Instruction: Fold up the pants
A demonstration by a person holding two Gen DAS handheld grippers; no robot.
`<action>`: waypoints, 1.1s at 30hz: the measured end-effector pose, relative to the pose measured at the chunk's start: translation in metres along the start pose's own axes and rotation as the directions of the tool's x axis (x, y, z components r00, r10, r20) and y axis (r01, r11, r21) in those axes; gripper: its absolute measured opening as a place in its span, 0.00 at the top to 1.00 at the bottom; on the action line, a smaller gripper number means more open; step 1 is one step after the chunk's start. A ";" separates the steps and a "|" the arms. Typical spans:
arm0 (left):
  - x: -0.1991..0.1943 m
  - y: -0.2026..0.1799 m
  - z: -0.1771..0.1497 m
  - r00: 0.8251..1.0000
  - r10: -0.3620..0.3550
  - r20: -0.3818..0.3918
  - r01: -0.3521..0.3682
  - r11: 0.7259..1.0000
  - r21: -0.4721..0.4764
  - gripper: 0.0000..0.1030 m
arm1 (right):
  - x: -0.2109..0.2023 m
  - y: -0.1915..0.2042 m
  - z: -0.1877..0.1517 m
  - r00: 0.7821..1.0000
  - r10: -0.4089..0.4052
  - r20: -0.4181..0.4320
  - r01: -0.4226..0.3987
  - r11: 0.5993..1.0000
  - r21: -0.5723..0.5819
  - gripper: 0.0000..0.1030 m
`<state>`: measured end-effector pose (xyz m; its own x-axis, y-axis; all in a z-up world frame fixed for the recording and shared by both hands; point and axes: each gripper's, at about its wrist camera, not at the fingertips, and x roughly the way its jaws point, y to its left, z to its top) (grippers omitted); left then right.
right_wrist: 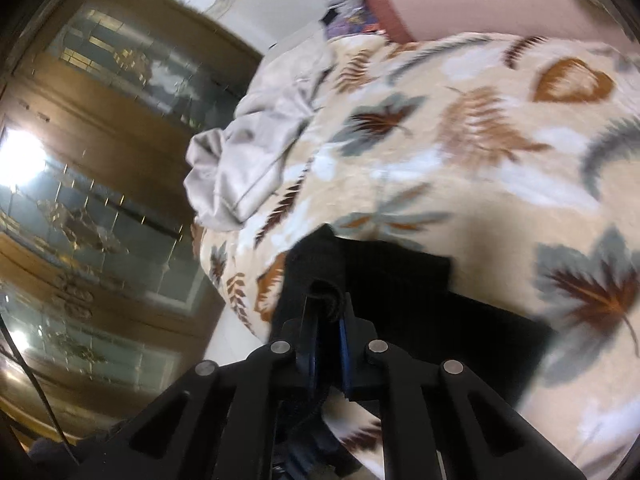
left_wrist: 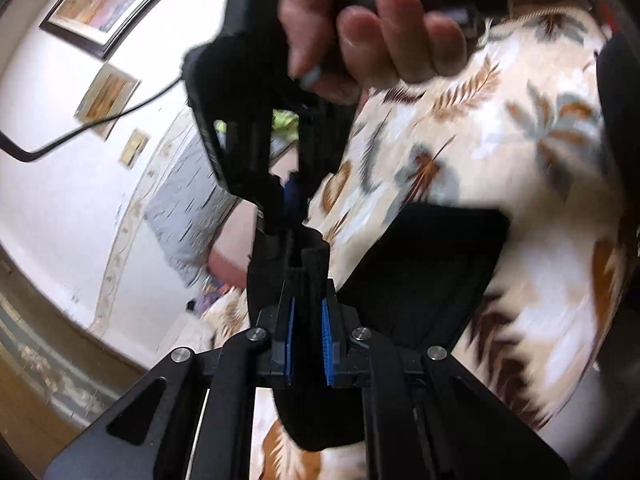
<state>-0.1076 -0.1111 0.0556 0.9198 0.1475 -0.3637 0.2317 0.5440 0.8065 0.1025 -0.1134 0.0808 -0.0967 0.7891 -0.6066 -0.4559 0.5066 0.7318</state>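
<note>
Pants (left_wrist: 420, 264), black and partly doubled over, lie on a leaf-patterned blanket (left_wrist: 532, 128) spread over a bed, with one bunched edge lifted by both tools. The left hand-held gripper (left_wrist: 308, 320) has its blue-padded fingers (left_wrist: 327, 344) pressed in on a thick roll of the black cloth, which stands up between them. Just beyond it, the right hand-held gripper (left_wrist: 286, 204) pinches the same raised fold from the far side, and the person's hand (left_wrist: 360, 32) wraps the handle above.

From the right wrist view, that right hand-held gripper (right_wrist: 326, 320) is closed on the rolled hem of the pants (right_wrist: 400, 292), the dark fabric trailing off to the right across the blanket (right_wrist: 460, 140). A crumpled grey sheet (right_wrist: 256, 160) lies at the blanket's left edge, beside a wooden cabinet with glass doors (right_wrist: 100, 184). A pink pillow (right_wrist: 480, 4) sits at the far end of the bed. In the left wrist view, framed pictures (left_wrist: 116, 4) hang on the white wall, and a black cable (left_wrist: 88, 128) runs across it.
</note>
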 end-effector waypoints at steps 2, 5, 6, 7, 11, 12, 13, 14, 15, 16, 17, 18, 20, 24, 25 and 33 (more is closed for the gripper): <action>-0.001 -0.010 0.015 0.999 -0.033 0.027 0.032 0.999 0.014 0.92 | -0.016 -0.028 -0.008 1.000 0.004 0.014 -0.005 0.999 0.040 0.93; 0.003 -0.033 0.037 0.996 -0.076 0.051 0.074 0.997 0.037 0.92 | -0.028 -0.065 -0.018 1.000 -0.002 0.024 0.000 0.996 0.091 0.93; 0.005 -0.039 0.042 0.994 -0.094 0.048 0.093 0.995 0.038 0.92 | -0.031 -0.073 -0.020 1.000 -0.002 0.025 0.000 0.995 0.102 0.94; 0.008 -0.044 0.043 0.993 -0.108 0.044 0.107 0.994 0.035 0.92 | -0.032 -0.083 -0.023 1.000 0.004 0.025 -0.007 0.993 0.116 0.94; 0.014 -0.057 0.046 0.987 -0.157 0.023 0.156 0.987 0.022 0.92 | -0.030 -0.110 -0.031 1.000 0.021 0.016 -0.023 0.990 0.140 0.94; 0.015 -0.059 0.046 0.986 -0.168 0.020 0.167 0.986 0.025 0.92 | -0.027 -0.115 -0.034 1.000 0.021 0.011 -0.022 0.989 0.146 0.94; 0.016 -0.062 0.044 0.984 -0.179 0.016 0.178 0.984 0.029 0.92 | -0.025 -0.120 -0.036 1.000 0.020 0.005 -0.020 0.988 0.154 0.94; 0.018 -0.065 0.044 0.982 -0.187 0.013 0.187 0.982 0.033 0.92 | -0.019 -0.126 -0.039 1.000 0.011 -0.006 -0.010 0.987 0.163 0.94; 0.019 -0.068 0.043 0.980 -0.197 0.007 0.196 0.980 0.033 0.92 | -0.016 -0.131 -0.041 1.000 0.009 -0.013 -0.007 0.985 0.171 0.94; 0.022 -0.070 0.042 0.978 -0.208 -0.003 0.208 0.978 0.029 0.92 | -0.009 -0.137 -0.044 1.000 0.008 -0.023 -0.004 0.984 0.180 0.93; 0.023 -0.073 0.041 0.976 -0.215 -0.012 0.216 0.976 0.026 0.92 | -0.004 -0.141 -0.047 1.000 0.006 -0.021 -0.002 0.983 0.185 0.93; 0.024 -0.076 0.039 0.975 -0.221 -0.020 0.221 0.975 0.024 0.91 | -0.001 -0.143 -0.049 1.000 0.005 -0.010 -0.003 0.983 0.186 0.93; 0.026 -0.079 0.039 0.969 -0.245 -0.037 0.245 0.969 0.012 0.91 | 0.002 -0.145 -0.053 1.000 -0.009 0.019 0.005 0.985 0.172 0.93; 0.015 -0.072 0.039 0.921 -0.389 -0.032 0.386 0.920 -0.066 0.73 | -0.010 -0.139 -0.058 0.997 -0.036 0.063 0.025 0.984 0.176 0.80; 0.011 -0.067 0.040 0.899 -0.437 -0.015 0.433 0.896 -0.101 0.73 | -0.017 -0.135 -0.059 0.993 -0.077 0.088 0.062 0.984 0.167 0.72; -0.010 0.061 -0.024 0.763 -0.631 0.142 0.542 0.503 -0.674 0.70 | -0.092 -0.079 -0.095 0.911 -0.143 0.387 0.174 0.984 -0.046 0.62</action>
<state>-0.1104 -0.0596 0.0978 0.6004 -0.3483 -0.7199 0.4012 0.9099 -0.1056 0.0639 -0.2591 0.0489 0.3197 0.7810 -0.5366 -0.5064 0.6194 0.5999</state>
